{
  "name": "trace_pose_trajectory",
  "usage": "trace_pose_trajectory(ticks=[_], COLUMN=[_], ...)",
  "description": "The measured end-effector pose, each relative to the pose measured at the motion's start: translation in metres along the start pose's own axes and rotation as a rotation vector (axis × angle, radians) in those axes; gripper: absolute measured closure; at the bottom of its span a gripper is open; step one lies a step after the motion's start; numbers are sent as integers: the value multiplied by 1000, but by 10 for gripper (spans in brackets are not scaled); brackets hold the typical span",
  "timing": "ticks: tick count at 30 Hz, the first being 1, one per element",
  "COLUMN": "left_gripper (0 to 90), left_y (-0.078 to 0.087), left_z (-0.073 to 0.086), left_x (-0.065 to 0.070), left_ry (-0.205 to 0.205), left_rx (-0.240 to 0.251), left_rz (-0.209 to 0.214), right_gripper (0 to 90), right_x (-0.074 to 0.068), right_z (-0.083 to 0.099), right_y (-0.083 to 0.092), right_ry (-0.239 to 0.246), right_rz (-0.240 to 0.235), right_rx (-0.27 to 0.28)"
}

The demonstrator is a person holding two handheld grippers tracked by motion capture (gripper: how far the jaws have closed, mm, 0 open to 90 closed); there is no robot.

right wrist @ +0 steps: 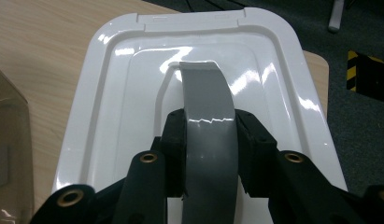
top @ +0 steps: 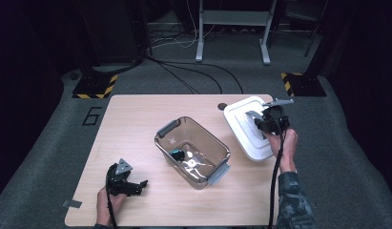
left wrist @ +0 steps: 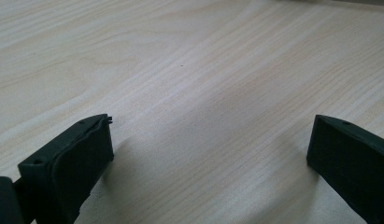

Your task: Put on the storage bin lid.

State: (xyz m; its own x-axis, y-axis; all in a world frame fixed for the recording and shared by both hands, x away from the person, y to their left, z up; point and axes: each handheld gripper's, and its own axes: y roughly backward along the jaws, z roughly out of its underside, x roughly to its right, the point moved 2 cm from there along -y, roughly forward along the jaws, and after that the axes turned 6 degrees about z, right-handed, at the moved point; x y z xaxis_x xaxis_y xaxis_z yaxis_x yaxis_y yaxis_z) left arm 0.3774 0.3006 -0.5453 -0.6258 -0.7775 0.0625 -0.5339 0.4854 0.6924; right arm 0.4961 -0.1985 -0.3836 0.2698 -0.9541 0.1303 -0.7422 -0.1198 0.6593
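A white plastic lid (top: 245,128) with a grey arched handle (right wrist: 209,116) is tilted up off the right side of the table. My right gripper (right wrist: 210,140) is shut on that handle, its pads (right wrist: 174,140) pressing both flanks. In the high view the right gripper (top: 266,121) sits over the lid's middle. A clear brownish bin (top: 192,151) with grey latches stands open mid-table, holding a small dark and teal object (top: 177,154). My left gripper (top: 134,186) rests low at the front left, jaws wide apart over bare wood (left wrist: 203,116), nothing between them.
The wooden table (top: 131,124) ends just right of the lid. Beyond it lies grey carpet with cables (top: 184,71), yellow-black striped stand feet (top: 95,88) and a metal desk frame (top: 232,28) at the back.
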Motion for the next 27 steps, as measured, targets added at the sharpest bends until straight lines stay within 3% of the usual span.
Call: trace_pose_trajectory(ticks=[13,27], left_gripper=[0,0], left_y=[0,0], left_z=[0,0], left_x=[0,0], left_ry=[-1,5], left_rx=[-1,3], left_rz=[0,0], right_gripper=[669,669], right_x=[-14,-37], right_z=[-18,-36], right_y=[20,36], right_ry=[20,30], right_rz=[-28,-98], right_rx=[33,54])
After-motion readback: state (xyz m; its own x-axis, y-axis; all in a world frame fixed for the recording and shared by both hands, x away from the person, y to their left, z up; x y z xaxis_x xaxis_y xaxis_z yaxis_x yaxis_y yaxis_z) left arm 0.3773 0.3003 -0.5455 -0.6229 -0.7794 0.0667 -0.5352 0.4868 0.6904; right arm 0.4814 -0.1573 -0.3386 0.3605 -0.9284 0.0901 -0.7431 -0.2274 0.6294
